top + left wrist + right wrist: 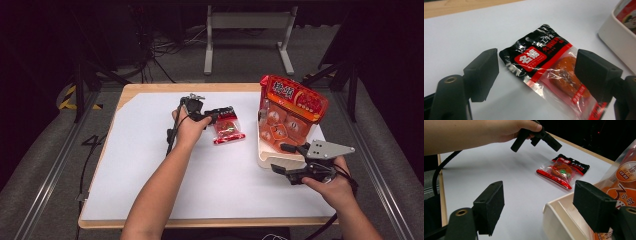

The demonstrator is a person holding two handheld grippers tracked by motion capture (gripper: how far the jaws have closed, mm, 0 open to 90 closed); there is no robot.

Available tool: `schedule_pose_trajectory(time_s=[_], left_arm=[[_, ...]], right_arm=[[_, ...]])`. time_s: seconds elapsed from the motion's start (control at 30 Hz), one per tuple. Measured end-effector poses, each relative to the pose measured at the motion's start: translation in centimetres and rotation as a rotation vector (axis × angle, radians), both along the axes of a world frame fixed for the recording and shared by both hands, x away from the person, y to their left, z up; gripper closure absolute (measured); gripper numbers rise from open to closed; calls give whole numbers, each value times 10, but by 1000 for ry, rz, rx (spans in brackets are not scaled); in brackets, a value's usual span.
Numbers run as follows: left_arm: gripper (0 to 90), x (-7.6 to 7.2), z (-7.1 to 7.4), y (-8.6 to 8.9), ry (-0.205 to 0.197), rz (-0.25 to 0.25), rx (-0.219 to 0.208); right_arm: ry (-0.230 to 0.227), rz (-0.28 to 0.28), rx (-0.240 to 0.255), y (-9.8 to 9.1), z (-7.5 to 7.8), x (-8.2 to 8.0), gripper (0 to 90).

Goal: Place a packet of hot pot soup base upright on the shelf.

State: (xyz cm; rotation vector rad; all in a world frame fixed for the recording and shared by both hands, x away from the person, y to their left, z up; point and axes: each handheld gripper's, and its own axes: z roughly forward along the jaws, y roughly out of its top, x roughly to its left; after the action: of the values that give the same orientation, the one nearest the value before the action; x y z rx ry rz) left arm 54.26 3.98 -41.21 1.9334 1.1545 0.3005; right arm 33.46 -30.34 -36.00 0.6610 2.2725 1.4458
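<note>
Small flat red-and-black plastic snack sachet (549,72) | lies flat on white tabletop (150,165), left of cream bin (265,157) | we judge it light, limp, slippery, crinkly; pinch a sealed edge | left hand-held gripper (536,72) hovers wide, empty; right hand-held gripper (539,207) wide, empty.

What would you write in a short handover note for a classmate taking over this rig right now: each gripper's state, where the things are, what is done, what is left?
Left gripper: jaws open, above the small snack packet, not touching it.
Right gripper: jaws open, empty, at the near corner of the white bin.
Small snack packet: lies flat on the white sheet, apart from the bin.
Large orange snack bag: stands in the bin.
Done: the packet is out on the sheet.
Left: unclear; probably more packets to handle, judging by the bag.
</note>
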Motion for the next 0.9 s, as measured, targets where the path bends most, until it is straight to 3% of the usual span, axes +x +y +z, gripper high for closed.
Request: schedule_pose_trajectory(time_s=[0.23,0.47,0.63,0.67,0.7,0.73,0.9], left_arm=[[169,13,-18,-13,18,3,40],[165,23,-31,-14,38,27,50],[202,25,-33,-20,26,-1,37],[220,25,-34,-21,32,-18,12],[273,26,-37,-21,56,-42,-43],[320,27,-39,-22,68,-39,-69],[324,25,-38,-27,45,-34,-5]], right_arm=[[5,-2,0,-2,-2,-3,253],[10,4,-10,0,-4,-8,250],[14,-2,-10,-1,-6,-10,247],[15,-3,-10,-2,-6,-10,246],[15,-3,-9,-2,-6,-11,245],[20,-3,-9,-2,-7,-11,243],[34,4,-16,1,-10,-10,240]])
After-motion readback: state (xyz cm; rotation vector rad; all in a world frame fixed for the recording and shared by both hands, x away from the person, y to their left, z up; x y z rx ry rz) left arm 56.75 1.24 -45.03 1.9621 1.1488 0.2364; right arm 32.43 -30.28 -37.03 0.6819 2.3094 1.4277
